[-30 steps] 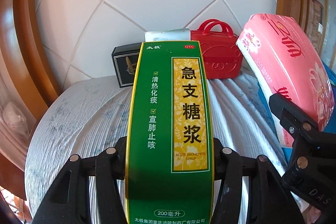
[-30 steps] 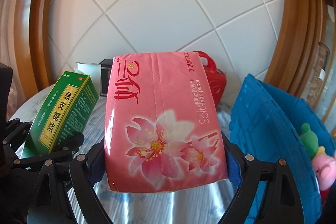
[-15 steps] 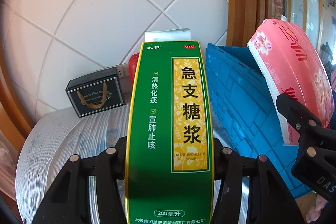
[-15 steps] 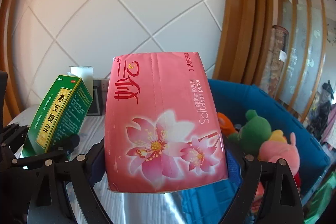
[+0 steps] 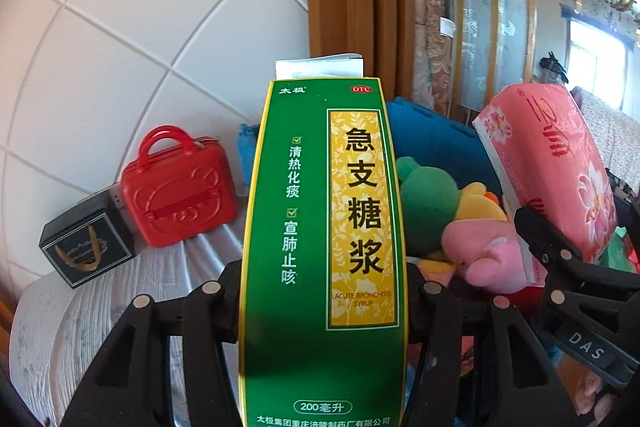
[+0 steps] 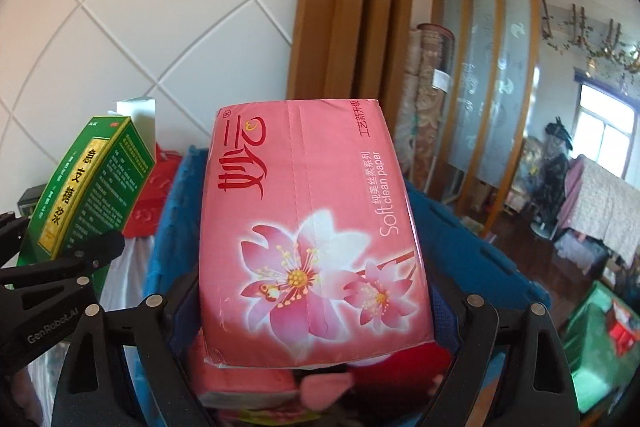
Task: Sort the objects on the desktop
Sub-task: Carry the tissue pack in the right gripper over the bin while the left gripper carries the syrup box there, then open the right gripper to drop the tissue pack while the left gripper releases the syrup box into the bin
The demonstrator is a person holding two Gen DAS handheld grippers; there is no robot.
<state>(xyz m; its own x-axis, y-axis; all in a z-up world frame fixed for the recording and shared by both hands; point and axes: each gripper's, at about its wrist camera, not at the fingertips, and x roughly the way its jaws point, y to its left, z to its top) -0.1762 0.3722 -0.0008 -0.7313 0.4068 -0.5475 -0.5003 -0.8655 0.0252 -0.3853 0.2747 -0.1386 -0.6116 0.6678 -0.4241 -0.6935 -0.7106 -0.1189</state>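
your left gripper (image 5: 324, 291) is clamped on a tall green cardboard medicine box (image 5: 322, 247) labelled "otc", "acute bronchitis syrup" and "200". your right gripper (image 6: 316, 307) squeezes a pink plastic-wrapped tissue pack (image 6: 312, 227) printed "soft clean paper". both hang over the blue fabric bin (image 6: 472, 251), which holds green (image 5: 428, 203), yellow (image 5: 480, 205) and pink plush toys (image 5: 484, 251).

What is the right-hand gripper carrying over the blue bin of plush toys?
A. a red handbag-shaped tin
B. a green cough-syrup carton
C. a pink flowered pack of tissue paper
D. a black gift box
C: the right gripper clamps the pink flowered tissue pack between its fingers above the blue bin.
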